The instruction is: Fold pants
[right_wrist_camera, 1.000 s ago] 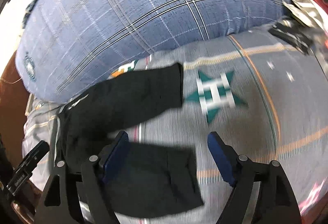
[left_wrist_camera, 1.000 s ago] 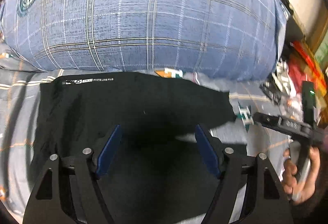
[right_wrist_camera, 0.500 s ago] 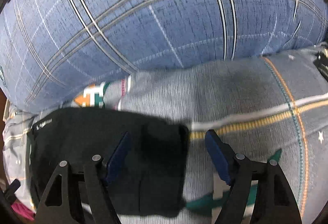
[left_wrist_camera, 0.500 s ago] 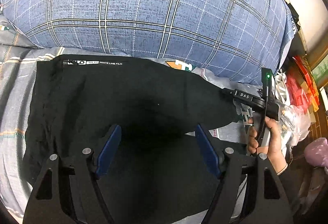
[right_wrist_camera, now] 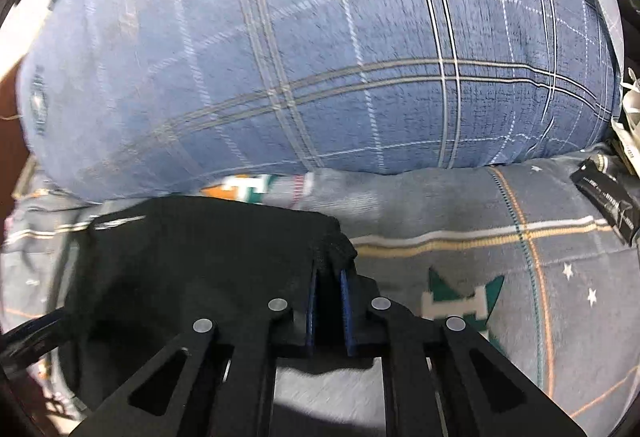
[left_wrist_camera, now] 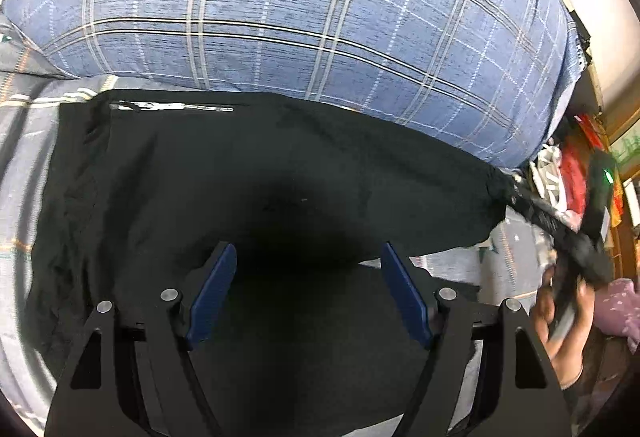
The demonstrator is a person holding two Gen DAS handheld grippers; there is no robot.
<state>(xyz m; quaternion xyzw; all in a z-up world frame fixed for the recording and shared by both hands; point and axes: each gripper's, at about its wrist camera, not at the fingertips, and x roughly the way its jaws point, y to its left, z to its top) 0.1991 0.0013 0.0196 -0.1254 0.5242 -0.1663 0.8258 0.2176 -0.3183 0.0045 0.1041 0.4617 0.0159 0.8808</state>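
Note:
Black pants lie spread on a grey patterned bedsheet, with the waistband zip near the top left. My left gripper is open and hovers over the pants, its blue pads apart with nothing between them. My right gripper is shut on the right corner of the pants, with bunched black cloth pinched between its blue pads. In the left wrist view the right gripper shows blurred at the pants' right end, held by a hand.
A big blue plaid pillow sits right behind the pants; it also shows in the right wrist view. The grey bedsheet with star and stripe pattern extends right. Cluttered red and white items lie past the bed's right edge.
My right gripper moved onto the pants' right corner and closed on it. My left gripper stayed open and moved closer over the pants.

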